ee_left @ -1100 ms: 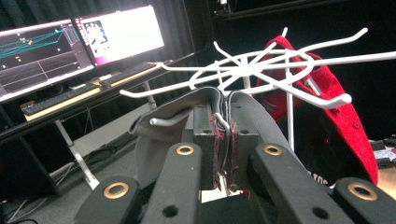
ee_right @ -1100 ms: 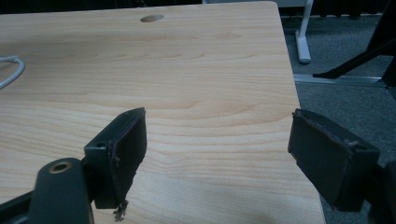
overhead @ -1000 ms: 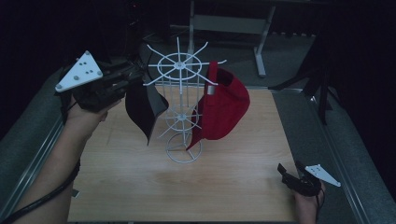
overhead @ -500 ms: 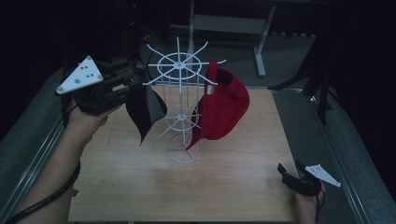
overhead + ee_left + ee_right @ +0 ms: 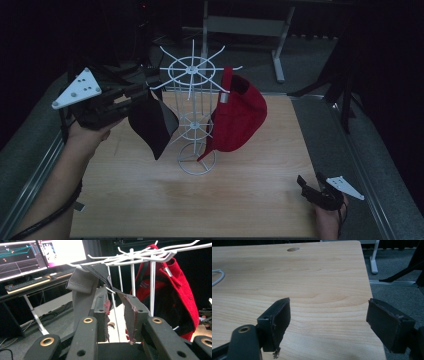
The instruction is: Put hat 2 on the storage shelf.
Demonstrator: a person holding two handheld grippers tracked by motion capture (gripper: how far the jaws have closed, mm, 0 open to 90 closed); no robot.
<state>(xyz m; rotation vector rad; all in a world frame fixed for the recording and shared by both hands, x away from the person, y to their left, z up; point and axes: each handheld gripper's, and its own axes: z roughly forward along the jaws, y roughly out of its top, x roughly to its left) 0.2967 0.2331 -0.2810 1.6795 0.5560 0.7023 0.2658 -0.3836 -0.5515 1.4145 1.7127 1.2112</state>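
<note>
Black fabric of a cap (image 5: 152,125) hangs from an arm of the white wire rack (image 5: 192,120) right at the tips of the left tongs (image 5: 142,95), whose jaws have just been opening and now stand narrowly apart, a rack wire passing between them without being pressed. Beyond the rack hangs a red cap (image 5: 237,117). Well to the right, the right tongs (image 5: 305,186) gape wide and empty over the wooden table (image 5: 240,195).

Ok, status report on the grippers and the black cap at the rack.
Left gripper jaws just opening, nothing pinched between them. Black cap hangs on white rack, beside red cap. Right gripper open, low over table. Nothing in the way.
</note>
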